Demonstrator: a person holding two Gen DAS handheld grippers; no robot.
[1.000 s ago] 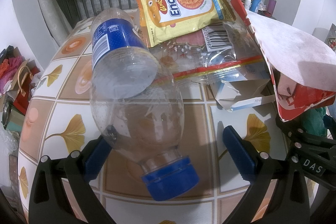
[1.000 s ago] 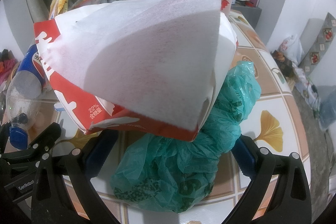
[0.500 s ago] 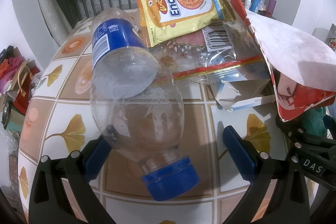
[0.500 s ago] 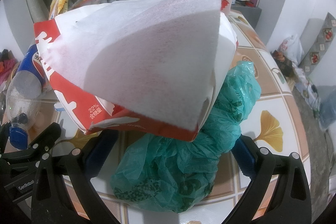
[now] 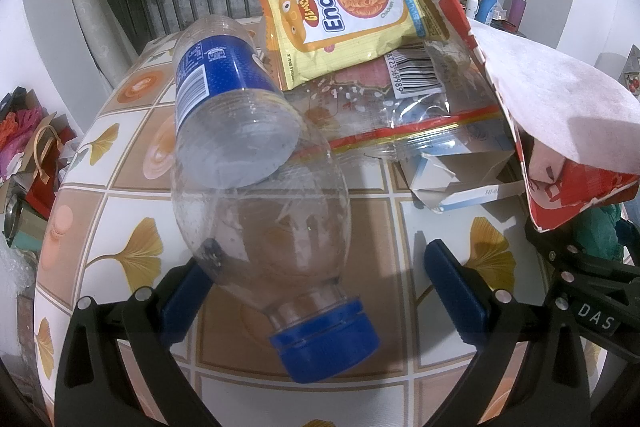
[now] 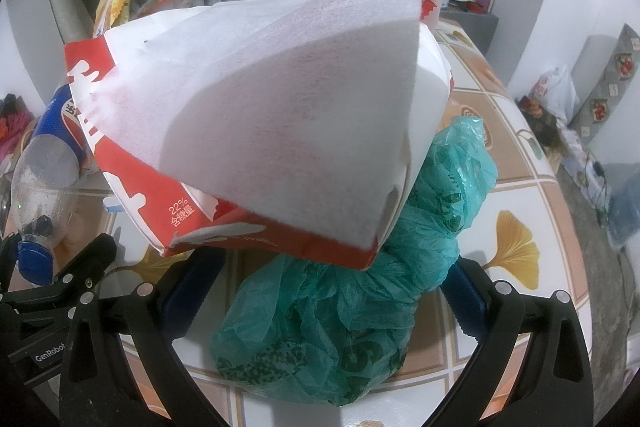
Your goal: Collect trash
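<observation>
Lying on its side on the tiled table (image 5: 132, 187), a clear plastic bottle (image 5: 248, 187) is framed by the left gripper (image 5: 320, 283), whose jaws are spread wide; the bottle's neck and blue cap (image 5: 326, 339) sit between the fingers, nearer the left one. A crumpled green plastic bag (image 6: 352, 307) is seen between the parted jaws of the right gripper (image 6: 320, 287), overlapped by a red and white paper bag (image 6: 260, 131). A yellow snack packet (image 5: 352, 11) is propped behind the bottle.
</observation>
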